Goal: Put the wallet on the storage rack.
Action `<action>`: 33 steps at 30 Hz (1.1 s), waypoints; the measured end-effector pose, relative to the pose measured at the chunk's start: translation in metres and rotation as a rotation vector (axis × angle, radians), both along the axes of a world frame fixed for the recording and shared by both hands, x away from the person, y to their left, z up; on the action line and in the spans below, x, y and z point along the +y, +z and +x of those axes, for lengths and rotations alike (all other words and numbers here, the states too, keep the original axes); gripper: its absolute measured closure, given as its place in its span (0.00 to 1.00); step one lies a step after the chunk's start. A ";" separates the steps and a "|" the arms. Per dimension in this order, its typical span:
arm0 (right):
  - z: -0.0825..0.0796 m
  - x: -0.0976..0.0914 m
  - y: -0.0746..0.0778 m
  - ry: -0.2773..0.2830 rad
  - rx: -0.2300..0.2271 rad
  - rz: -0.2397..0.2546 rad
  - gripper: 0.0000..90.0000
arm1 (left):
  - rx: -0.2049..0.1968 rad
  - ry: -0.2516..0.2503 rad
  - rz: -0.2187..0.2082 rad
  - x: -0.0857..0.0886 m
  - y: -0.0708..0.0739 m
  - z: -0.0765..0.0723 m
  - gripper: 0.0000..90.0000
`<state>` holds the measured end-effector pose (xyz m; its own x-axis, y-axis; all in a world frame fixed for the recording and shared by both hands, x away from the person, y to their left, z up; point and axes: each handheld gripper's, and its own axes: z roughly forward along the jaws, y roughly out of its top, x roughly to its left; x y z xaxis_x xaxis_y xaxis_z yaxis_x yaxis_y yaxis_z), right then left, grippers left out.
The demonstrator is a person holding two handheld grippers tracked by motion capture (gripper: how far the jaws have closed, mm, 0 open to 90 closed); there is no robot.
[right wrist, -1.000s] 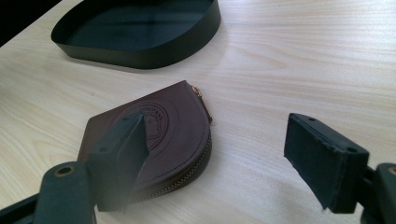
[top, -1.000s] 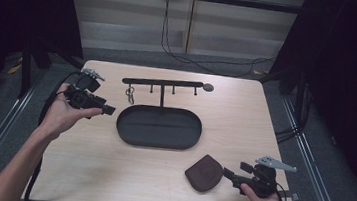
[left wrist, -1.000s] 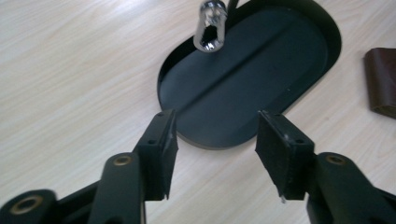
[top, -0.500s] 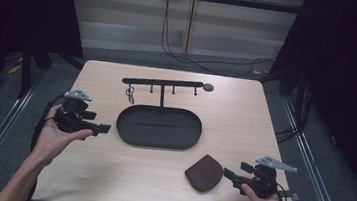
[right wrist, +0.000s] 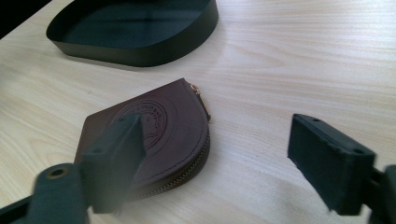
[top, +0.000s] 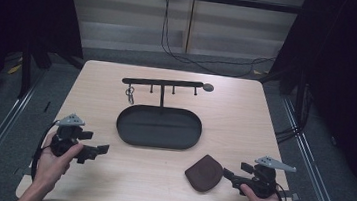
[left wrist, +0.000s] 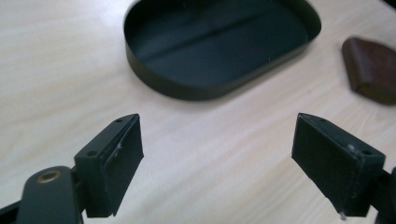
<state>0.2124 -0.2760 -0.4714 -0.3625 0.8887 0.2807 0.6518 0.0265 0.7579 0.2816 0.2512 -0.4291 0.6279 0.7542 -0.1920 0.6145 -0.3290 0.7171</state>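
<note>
Pale wood worktop (top: pixel 245 117): brown pouch (top: pixel 204 172) lies lower right, just left of the open, empty right claw (top: pixel 227 174); left claw (top: pixel 103 149), just opened wide, sits farther.

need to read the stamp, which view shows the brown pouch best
The right gripper view: the brown pouch is close, its round stamp and zipper visible. The left gripper view catches its edge, the high view a small dark shape.

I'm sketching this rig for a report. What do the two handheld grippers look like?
Both are black. The left gripper and right gripper each have two flat, blocky jaws with rectangular pads, a grey three-cornered plate on top, and a black cable trailing back. A brass-coloured rivet sits at the jaw base. The forearms are bare, with no sleeves in view.
</note>
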 end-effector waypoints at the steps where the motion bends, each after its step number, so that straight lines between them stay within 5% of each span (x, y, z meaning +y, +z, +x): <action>1: 0.000 0.000 0.000 0.000 0.000 0.000 0.20 | 0.000 0.000 0.000 0.000 0.000 0.000 0.20; 5: 0.000 0.000 0.001 0.018 0.026 0.010 0.27 | -0.029 0.013 0.015 -0.001 -0.011 -0.022 0.22; 10: 0.000 0.005 0.001 0.056 0.057 -0.028 0.31 | -0.016 -0.013 -0.002 0.000 -0.018 -0.037 0.22; 12: 0.001 0.006 0.001 0.066 0.063 -0.032 0.33 | 0.022 -0.045 0.026 -0.002 -0.023 -0.043 0.21; 16: 0.005 0.005 0.002 0.046 0.062 -0.042 0.36 | 0.019 -0.072 0.018 -0.006 -0.025 -0.051 0.21; 21: 0.008 0.010 0.008 0.106 0.154 -0.036 0.32 | -0.013 -0.087 0.017 -0.008 -0.028 -0.056 0.21; 25: 0.014 0.019 0.008 0.161 0.254 -0.070 0.27 | 0.020 -0.120 0.050 -0.012 -0.033 -0.055 0.20; 33: 0.027 0.038 0.014 0.230 0.341 -0.142 0.26 | 0.031 -0.131 0.047 -0.012 -0.034 -0.054 0.20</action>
<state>0.2396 -0.2384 -0.4571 -0.4632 0.8341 0.2995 0.8291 0.2885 0.4789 0.2276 0.2392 -0.4627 0.7157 0.6750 -0.1793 0.5860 -0.4407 0.6800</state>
